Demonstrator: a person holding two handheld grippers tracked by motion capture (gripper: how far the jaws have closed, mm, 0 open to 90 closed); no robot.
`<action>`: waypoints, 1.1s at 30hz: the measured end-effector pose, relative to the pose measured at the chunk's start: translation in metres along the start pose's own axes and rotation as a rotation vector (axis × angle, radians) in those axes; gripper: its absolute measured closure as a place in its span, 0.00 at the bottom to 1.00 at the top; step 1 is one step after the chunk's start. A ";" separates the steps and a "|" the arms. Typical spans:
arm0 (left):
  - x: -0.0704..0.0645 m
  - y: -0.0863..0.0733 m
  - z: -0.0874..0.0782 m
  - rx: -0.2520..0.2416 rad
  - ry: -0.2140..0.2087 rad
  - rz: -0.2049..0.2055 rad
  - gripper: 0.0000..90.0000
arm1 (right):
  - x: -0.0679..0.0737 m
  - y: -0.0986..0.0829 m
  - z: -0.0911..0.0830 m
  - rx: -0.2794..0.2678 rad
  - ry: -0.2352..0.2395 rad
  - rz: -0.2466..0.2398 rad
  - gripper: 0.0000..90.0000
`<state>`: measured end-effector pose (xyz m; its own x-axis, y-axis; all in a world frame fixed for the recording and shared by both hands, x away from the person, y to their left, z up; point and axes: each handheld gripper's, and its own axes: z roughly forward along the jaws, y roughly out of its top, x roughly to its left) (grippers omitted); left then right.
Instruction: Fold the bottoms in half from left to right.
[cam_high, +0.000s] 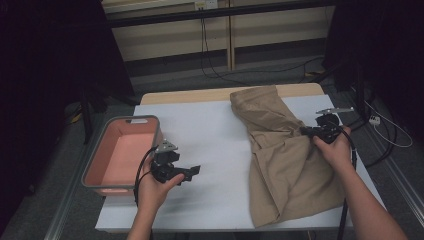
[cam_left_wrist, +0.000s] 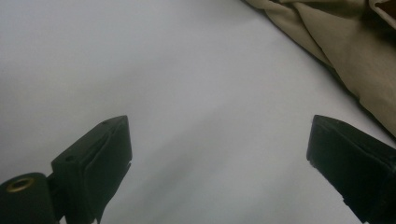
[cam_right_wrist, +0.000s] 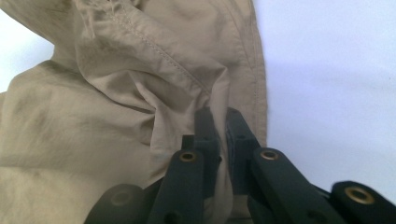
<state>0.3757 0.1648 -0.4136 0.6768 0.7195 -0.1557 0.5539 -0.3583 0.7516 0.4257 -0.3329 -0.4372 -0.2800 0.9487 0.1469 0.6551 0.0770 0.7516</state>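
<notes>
Garment: khaki cloth garment (cam_high: 282, 155) lies crumpled on the right half of the white surface (cam_high: 215, 135), running from the far edge down to the near edge.
Garment detail: in the right gripper view a stitched seam (cam_right_wrist: 154, 49) crosses the bunched folds, and a hemmed edge lies against the white covering.
Right tool: right tool (cam_high: 311, 131), held in the person's right hand (cam_high: 334, 150), sits at the garment's right edge about midway along; its jaws are drawn together with a fold of the cloth pinched between them, seen clearly at the right tool (cam_right_wrist: 219, 126) in its own view.
Left tool: left tool (cam_high: 192, 172), held in the person's left hand (cam_high: 152, 190), hovers over bare surface left of centre, well apart from the garment; its jaws stand wide apart with nothing between them.
Left tool view: garment edge (cam_left_wrist: 355, 56) shows at the upper right, beyond the spread jaws.
Bin: pink bin with grey rim (cam_high: 100, 150) stands at the surface's left edge, just beside the left hand.
</notes>
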 end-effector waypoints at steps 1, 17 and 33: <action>0.000 0.000 0.000 -0.002 0.001 -0.001 0.08 | 0.000 0.000 0.001 0.005 0.000 0.000 0.95; 0.000 0.000 0.000 -0.001 0.000 0.001 0.08 | 0.003 0.000 -0.005 0.005 -0.009 -0.028 0.82; -0.001 0.000 0.001 0.007 -0.001 0.002 0.08 | 0.033 0.019 -0.014 -0.035 -0.011 -0.139 0.24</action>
<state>0.3757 0.1633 -0.4144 0.6782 0.7185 -0.1545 0.5556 -0.3637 0.7477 0.4192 -0.3041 -0.4093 -0.3590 0.9328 0.0329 0.5855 0.1976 0.7862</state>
